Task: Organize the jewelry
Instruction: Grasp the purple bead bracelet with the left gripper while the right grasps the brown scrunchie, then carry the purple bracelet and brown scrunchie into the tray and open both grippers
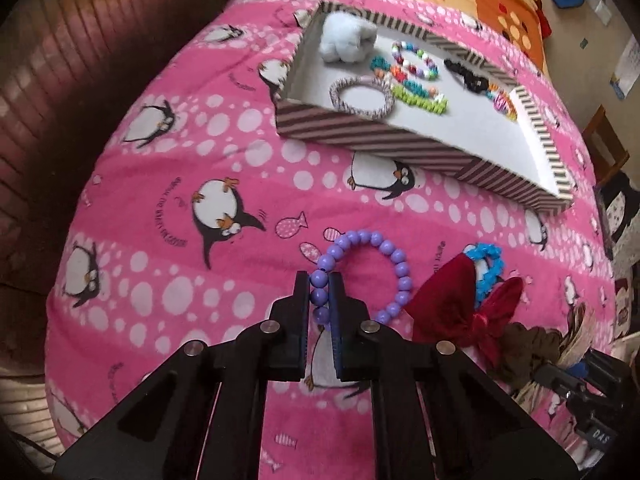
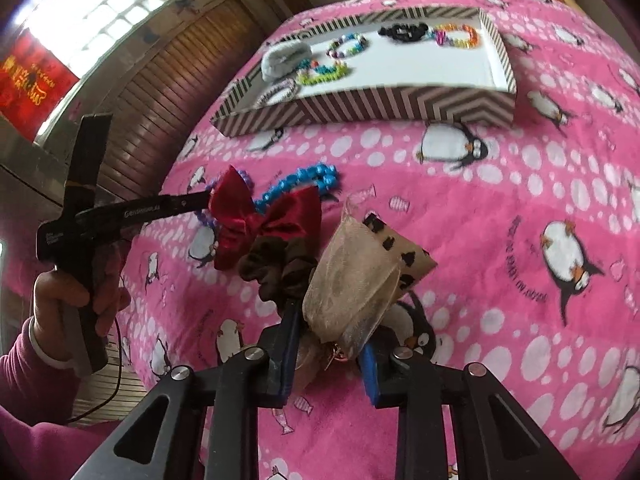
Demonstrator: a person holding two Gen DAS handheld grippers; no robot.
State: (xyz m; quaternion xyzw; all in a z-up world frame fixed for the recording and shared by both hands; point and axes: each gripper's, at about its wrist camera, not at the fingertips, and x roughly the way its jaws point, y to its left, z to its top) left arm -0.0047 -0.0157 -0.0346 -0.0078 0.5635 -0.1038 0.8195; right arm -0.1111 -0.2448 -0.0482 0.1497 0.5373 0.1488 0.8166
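Left gripper [image 1: 320,300]: black, jaws clamped on the purple bead bracelet [image 1: 370,276]. Three round glossy beads sit in a line between the pads, running along the fingers. The rest of the ring lies flat on the pink penguin blanket [image 1: 180,240], curving away to the right of the gripper.

Right gripper [image 2: 328,360]: black with blue pads, jaws partly parted around the sheer beige organza bow [image 2: 348,284]; whether the pads press on it cannot be told. The bow stands up from the jaws, with a printed beige fabric piece behind it.

Adjacent items: brown scrunchie [image 2: 280,268], gathered soft fabric, touching the bow's left side; dark red velvet bow [image 2: 264,220], wings spread left and right; blue bead bracelet [image 2: 304,184], faceted and partly under the red bow.

Striped box [image 1: 380,136]: shallow rectangular tray, chevron-striped walls, white floor, farther up the blanket. Contents: grey fluffy scrunchie [image 1: 348,40], striped elastic band [image 1: 362,96], multicoloured bead bracelets [image 1: 416,64], black hair tie [image 1: 468,74].

A hand [image 2: 80,300] in a magenta sleeve holds the left gripper's handle.
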